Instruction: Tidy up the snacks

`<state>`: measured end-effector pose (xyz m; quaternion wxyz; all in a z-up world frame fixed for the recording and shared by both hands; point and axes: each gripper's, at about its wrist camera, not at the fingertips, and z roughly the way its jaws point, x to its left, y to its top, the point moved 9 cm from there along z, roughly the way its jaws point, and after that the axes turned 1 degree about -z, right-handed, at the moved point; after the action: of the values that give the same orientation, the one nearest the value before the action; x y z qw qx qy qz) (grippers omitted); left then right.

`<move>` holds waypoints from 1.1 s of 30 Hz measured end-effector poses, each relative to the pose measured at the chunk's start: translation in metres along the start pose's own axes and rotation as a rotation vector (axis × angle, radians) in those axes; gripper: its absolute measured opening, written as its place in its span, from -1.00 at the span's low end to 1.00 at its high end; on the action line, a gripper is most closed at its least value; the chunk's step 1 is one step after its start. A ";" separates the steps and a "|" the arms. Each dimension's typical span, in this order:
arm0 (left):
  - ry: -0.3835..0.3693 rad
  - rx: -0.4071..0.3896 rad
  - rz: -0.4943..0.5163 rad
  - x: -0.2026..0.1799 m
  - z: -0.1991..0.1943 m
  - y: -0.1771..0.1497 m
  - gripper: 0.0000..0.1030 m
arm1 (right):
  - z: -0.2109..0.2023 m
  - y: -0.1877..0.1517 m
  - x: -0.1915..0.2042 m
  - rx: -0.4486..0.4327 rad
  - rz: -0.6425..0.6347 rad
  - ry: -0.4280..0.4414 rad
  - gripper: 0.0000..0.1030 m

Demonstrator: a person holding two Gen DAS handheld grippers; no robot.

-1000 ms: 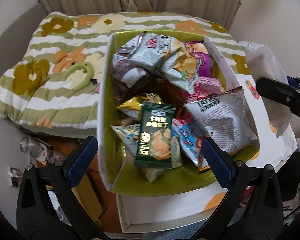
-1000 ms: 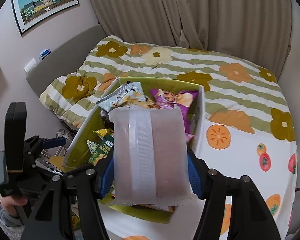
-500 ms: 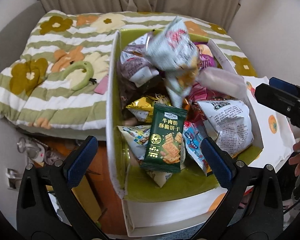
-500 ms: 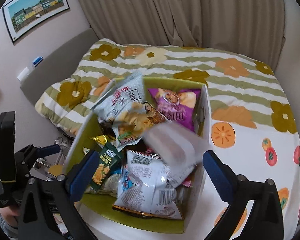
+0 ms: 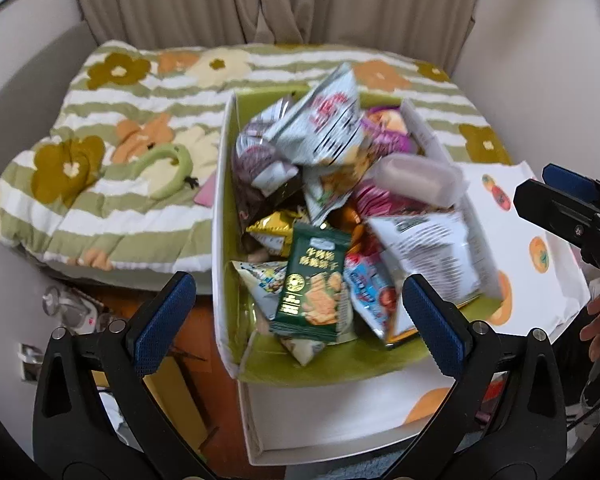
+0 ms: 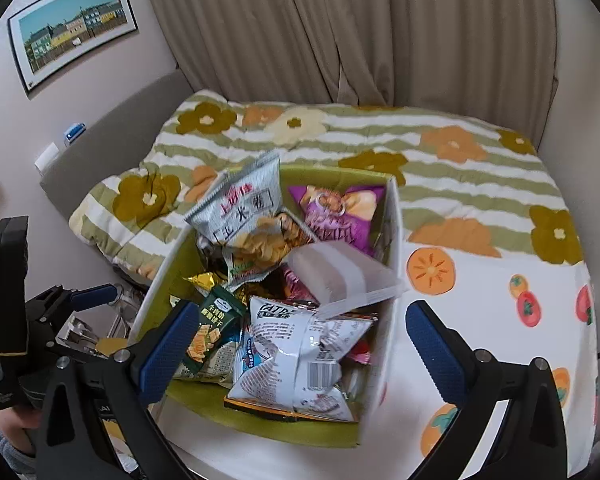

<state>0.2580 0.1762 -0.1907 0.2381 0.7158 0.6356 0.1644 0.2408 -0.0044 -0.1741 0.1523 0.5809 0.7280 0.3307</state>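
A white box with a green lining [image 5: 222, 240] [image 6: 392, 240] stands on the bed edge, full of snack bags. A translucent pinkish packet [image 5: 418, 178] [image 6: 336, 276] lies on top of the pile at the box's right side. A dark green cracker pack [image 5: 312, 284] [image 6: 206, 330] lies near the front. A white TATA chip bag [image 6: 296, 360] lies at the front right. My left gripper [image 5: 300, 316] is open and empty, just before the box. My right gripper [image 6: 296, 348] is open and empty above the box's near end.
A green-striped flowered quilt [image 5: 120, 168] [image 6: 460, 168] covers the bed behind and left of the box. A white sheet with orange fruit prints [image 6: 500, 300] lies to the right. Curtains [image 6: 340, 28] hang behind. A green curved toy [image 5: 168, 172] lies on the quilt.
My right gripper opened and let go of the translucent packet, which dropped onto the pile in the box. Both grippers drew back and up a little.
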 end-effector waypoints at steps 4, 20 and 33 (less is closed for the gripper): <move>0.015 -0.074 -0.003 -0.021 -0.038 0.006 0.99 | -0.033 0.001 -0.007 -0.054 -0.008 -0.005 1.00; 0.055 -0.437 -0.026 -0.128 -0.202 -0.022 0.99 | -0.222 -0.050 -0.083 -0.292 0.022 -0.280 0.99; 0.079 -0.502 0.038 -0.166 -0.224 -0.039 0.99 | -0.259 -0.081 -0.110 -0.345 0.091 -0.320 0.99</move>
<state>0.0827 0.0447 -0.0145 0.3801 0.6392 0.5701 0.3491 0.0545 -0.1962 -0.0549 0.3476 0.6236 0.6003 0.3604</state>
